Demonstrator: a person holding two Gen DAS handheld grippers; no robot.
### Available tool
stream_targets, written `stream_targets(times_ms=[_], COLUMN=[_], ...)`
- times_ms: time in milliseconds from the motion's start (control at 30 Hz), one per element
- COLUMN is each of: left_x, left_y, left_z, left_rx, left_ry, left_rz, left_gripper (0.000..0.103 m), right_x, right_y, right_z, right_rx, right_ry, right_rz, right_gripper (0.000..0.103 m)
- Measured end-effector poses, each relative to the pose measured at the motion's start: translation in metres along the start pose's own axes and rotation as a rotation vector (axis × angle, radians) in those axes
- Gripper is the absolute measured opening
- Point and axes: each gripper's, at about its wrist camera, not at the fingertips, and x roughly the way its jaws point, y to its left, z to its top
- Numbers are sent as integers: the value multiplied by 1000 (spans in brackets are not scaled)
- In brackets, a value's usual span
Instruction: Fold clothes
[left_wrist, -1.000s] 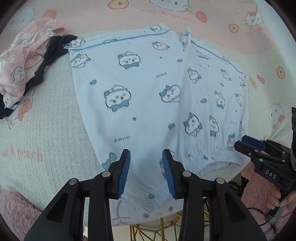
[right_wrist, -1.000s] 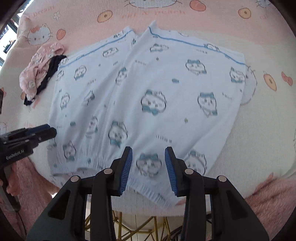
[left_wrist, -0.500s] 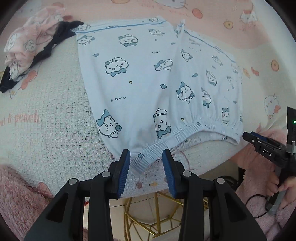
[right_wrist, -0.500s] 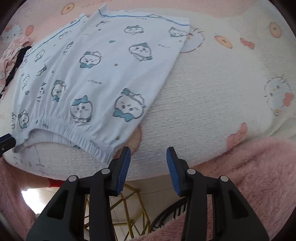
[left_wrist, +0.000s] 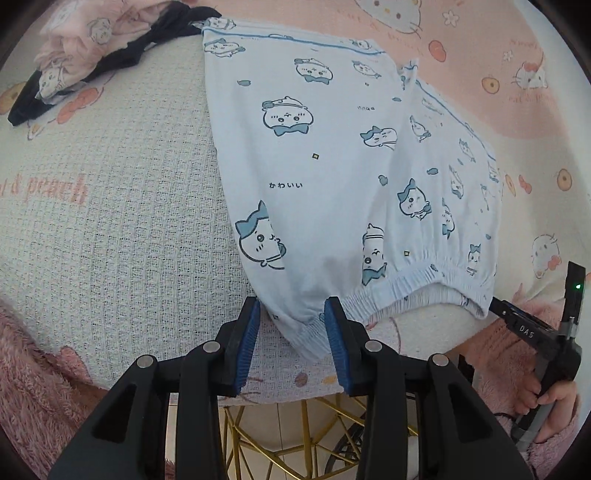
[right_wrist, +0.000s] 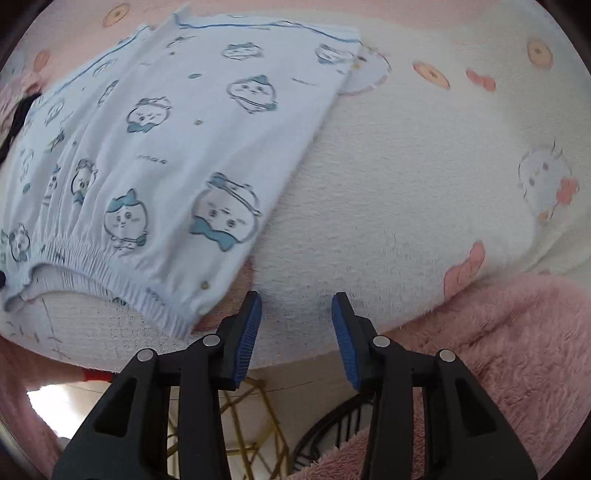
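Since half a second ago we have brought the left gripper (left_wrist: 291, 332) forward, so the near left corner of the light blue shorts (left_wrist: 332, 166), which then lay just ahead of the fingertips, now sits between the blue pads (left_wrist: 245, 343). The right gripper (right_wrist: 295, 332) has hardly shifted; the shorts' right corner is still off to the left of its left finger.

We hold the left gripper's jaws wide apart, one on each side of the elastic waistband (left_wrist: 406, 291) corner, with cloth in the gap but neither pad pressing it. We keep the right gripper just as wide, with only the cream blanket (right_wrist: 406, 184) between its pads and nothing in its hold. In the left view the right gripper (left_wrist: 496, 306) shows at the far right, its tip close to the waistband's other corner; whether it touches there we cannot tell.

The shorts lie flat on the blanket, waistband toward us at the blanket's near edge, the blue-trimmed leg hems away from us. They carry a print of small cartoon faces. A heap of pink and black clothes (left_wrist: 81, 62) lies at the far left, its black part touching the shorts' far left hem. Below the edge we see gold metal legs (left_wrist: 280, 443) and a pale floor.
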Motion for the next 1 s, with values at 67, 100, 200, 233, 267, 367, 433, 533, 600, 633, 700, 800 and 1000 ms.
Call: stream_targets(times_ms=[67, 100, 200, 233, 267, 367, 433, 533, 600, 633, 700, 800, 1000], left_x=[-9, -12, -7, -4, -2, -7, -12, -3, 5, 9, 8, -1, -24], left_y=[-9, -12, -14, -13, -13, -14, -15, -21, -25, -27, -32, -26, 21], left_z=[2, 3, 3, 1, 0, -4, -3, -5, -7, -8, -10, -10, 1], left_rx=[37, 49, 58, 60, 60, 56, 53, 84, 109, 121, 151, 139, -68], left_ry=[-55, -73, -58, -46, -41, -70, -100, -70, -44, -31, -32, -41, -107], left_rz=[3, -3, -2, 4, 6, -3, -16, 12, 35, 46, 59, 56, -8], left_gripper=[38, 38, 38, 38, 38, 38, 38, 39, 39, 39, 39, 39, 39], right_x=[-9, -20, -53, -55, -57, -39, -28, -10, -2, -5, -7, -5, -12], right_y=[-7, -5, 10, 24, 38, 88, 103, 110, 111, 106, 96, 75, 50], right_z=[0, -1, -3, -2, -1, -4, -7, -7, -7, -10, -15, -16, -12], right_rx=[32, 23, -50, -102, -154, -261, -301, -345, -365, -367, -363, -290, -150], right_ry=[-49, -103, -271, -285, -293, -239, -228, -200, -184, -180, -167, -122, -113], right_rz=[28, 56, 147, 175, 205, 213, 197, 151, 117, 97, 47, 35, 139], right_gripper=[39, 39, 40, 40, 40, 40, 39, 39, 39, 40, 40, 41, 42])
